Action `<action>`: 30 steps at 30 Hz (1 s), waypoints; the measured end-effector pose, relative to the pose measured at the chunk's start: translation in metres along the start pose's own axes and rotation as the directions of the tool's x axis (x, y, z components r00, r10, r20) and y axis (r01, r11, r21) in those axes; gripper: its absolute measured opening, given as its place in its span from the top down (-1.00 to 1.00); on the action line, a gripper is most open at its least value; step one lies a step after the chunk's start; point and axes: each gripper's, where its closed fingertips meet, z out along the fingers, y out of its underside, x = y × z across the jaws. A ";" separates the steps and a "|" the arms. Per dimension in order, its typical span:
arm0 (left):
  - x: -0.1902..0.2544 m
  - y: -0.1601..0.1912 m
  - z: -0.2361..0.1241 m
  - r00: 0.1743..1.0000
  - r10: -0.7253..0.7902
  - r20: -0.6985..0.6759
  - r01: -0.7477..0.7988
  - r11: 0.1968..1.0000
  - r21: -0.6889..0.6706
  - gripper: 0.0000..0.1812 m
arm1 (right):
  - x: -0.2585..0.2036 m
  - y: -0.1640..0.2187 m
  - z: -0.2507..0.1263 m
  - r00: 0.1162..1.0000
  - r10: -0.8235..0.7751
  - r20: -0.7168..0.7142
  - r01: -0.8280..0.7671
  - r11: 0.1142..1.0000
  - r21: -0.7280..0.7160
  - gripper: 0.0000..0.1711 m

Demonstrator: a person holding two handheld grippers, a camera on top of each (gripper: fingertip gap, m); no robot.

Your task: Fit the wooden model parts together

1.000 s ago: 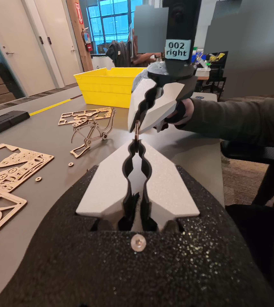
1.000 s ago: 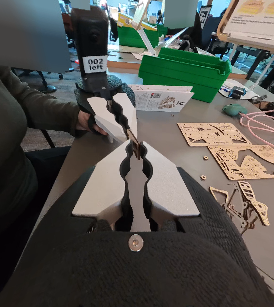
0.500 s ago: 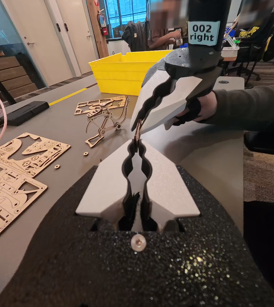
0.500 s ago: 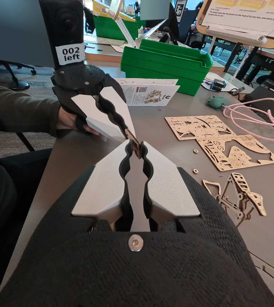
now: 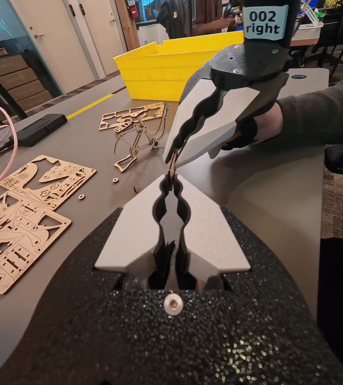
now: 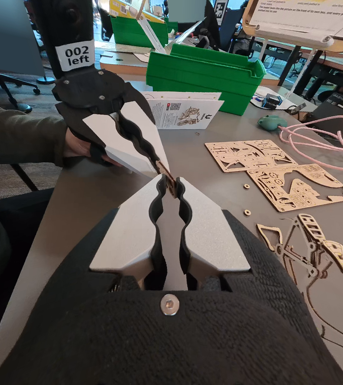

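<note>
Your left gripper (image 5: pixel 170 180) and right gripper (image 6: pixel 169 183) meet tip to tip, jaws on each pinched nearly closed, your hands gripping the handles behind them.

A small flat wooden piece (image 6: pixel 167 180), pale brown with dark laser-cut edges, hangs above the grey table (image 6: pixel 187 150), tilted and seen nearly edge-on. Beside it on that table stands a partly assembled wooden model (image 5: pixel 137 138) with thin arcs and struts. Three flat punched-out wooden sheets (image 5: pixel 47 180) lie on the table too, and small wooden rings (image 5: pixel 115 180) sit loose between sheets and model.
</note>
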 end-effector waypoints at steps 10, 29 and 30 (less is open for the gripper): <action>-0.005 -0.001 -0.003 1.000 -0.004 0.023 0.004 1.000 0.011 0.98 | 0.002 -0.003 0.003 0.998 -0.024 -0.065 0.025 1.000 0.008 0.90; -0.006 0.003 0.002 0.991 0.100 0.094 -0.098 0.995 -0.031 0.99 | 0.006 0.000 0.004 0.995 -0.079 -0.059 0.079 0.997 -0.009 0.82; -0.005 0.004 0.003 0.990 0.110 0.088 -0.107 0.994 -0.035 0.99 | 0.005 0.002 0.003 0.991 -0.124 -0.058 0.123 0.992 -0.027 0.83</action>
